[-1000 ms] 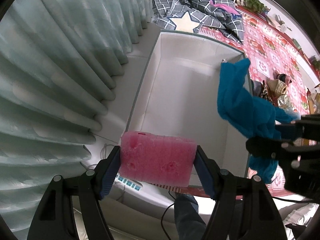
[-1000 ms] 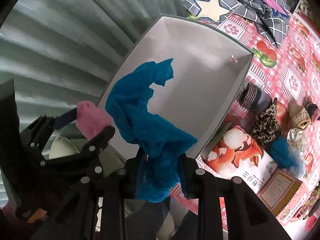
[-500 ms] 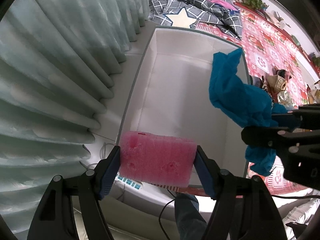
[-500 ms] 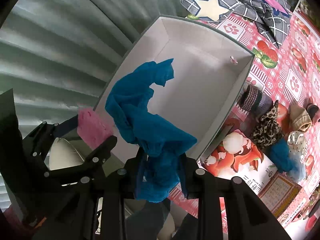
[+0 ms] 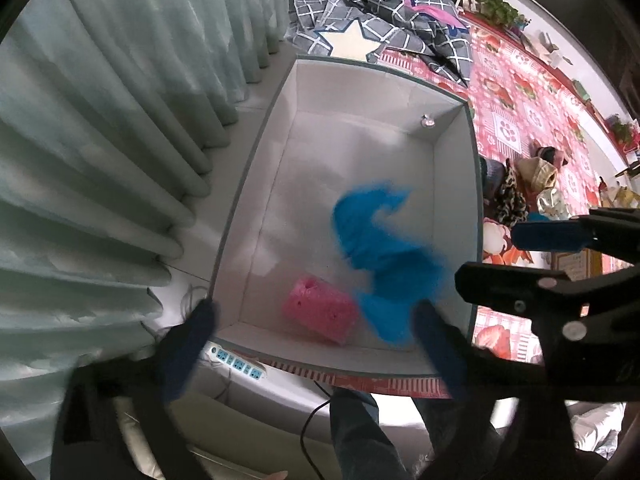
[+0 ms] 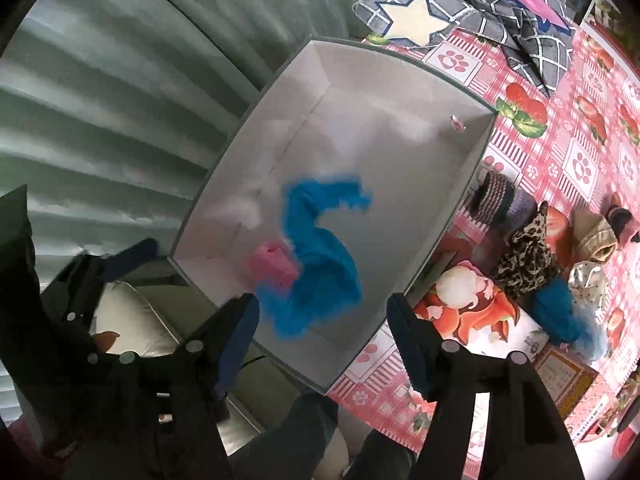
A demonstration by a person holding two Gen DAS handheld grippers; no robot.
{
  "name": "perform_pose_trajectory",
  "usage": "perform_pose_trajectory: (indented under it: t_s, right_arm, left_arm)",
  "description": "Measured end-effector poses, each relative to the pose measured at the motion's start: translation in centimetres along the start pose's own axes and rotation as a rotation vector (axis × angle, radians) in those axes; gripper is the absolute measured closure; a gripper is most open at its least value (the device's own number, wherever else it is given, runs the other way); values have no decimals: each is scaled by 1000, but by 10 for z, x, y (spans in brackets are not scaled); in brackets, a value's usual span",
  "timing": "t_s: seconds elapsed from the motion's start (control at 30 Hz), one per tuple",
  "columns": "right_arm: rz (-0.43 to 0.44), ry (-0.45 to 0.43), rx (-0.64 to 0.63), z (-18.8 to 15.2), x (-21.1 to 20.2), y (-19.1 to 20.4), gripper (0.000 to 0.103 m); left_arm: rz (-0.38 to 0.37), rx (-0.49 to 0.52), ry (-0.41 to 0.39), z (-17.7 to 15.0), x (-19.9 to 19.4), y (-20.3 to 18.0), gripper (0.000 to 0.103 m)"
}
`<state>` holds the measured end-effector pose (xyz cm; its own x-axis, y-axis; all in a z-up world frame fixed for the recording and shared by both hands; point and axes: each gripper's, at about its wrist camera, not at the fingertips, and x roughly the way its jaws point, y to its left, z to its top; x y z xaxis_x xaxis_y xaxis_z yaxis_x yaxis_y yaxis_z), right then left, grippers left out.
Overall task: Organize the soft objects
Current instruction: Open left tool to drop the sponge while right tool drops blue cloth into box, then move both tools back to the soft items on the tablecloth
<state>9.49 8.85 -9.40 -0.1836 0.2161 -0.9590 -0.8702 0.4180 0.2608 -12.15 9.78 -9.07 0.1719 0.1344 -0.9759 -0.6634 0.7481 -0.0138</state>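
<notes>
Both tongs, left (image 5: 312, 320) and right (image 6: 320, 316), gape wide and empty above the white box (image 5: 256, 184), where the pink sponge (image 5: 320, 314) and blue cloth (image 5: 384, 256) lie just ahead, seemingly dropped for storage.

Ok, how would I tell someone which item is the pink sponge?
Find the big white box by the curtain. At its near end, beside the blue cloth, sits the pink sponge: a blocky foam piece, not floppy fabric.
</notes>
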Motion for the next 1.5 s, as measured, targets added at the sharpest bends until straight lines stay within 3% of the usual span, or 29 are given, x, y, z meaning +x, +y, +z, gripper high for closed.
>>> perform_pose_trajectory:
  t_s: [0.07,0.23,0.37,0.73,1.17,1.3,1.5]
  right_arm:
    - [-9,-4,1,0,-1,0,0]
    - [-91,-42,-11,0,-9,3,0]
    - [-106,-50,-14,-2,-14,3,0]
    - [-97,-74,4,-8,-27,0,0]
    - [-58,-128,137,-26,-67,-42,0]
    - [-3,-146,249,-51,-85,-74,0]
    - [54,-150,457,-125,-106,-130,0]
  left_arm:
    - [-1,-7,-11,2,1,1,0]
    - [-12,-13,-12,3,2,1,0]
    - [-14,-16,-5,1,-1,-1,0]
    - [-11,-1,-5,0,-8,-6,0]
    - [-23,110,-7,26,-27,-62,0]
    - [-47,159,-12,35,-33,-88,0]
    - [-88,232,6,51,-34,-129,0]
